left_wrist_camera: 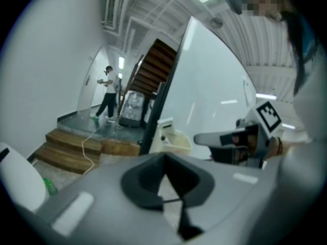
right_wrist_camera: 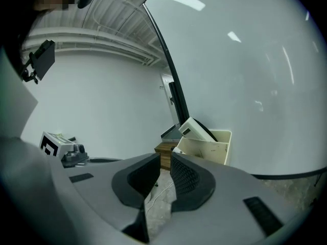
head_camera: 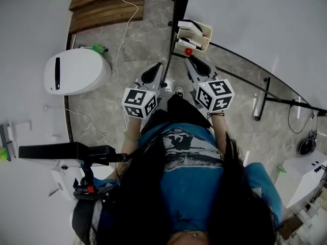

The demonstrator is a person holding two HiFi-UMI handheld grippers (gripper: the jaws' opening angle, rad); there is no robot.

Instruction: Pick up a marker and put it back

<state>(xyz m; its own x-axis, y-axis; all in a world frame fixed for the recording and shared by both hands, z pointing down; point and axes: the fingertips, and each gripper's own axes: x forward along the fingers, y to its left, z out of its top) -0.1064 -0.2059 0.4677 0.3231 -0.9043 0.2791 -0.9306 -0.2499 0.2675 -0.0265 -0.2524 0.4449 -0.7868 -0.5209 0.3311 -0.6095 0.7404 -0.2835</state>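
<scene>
- marker, probably the red-capped piece at the lower edge of the cream holder on the whiteboard; too small to be sure.
- likely light, stiff and smooth, so it may slip; best pinched across the mid-barrel.
- left gripper: jaws drawn together, empty, short of the holder.
- right gripper: jaws closed, nothing between them, pointing at the holder.
</scene>
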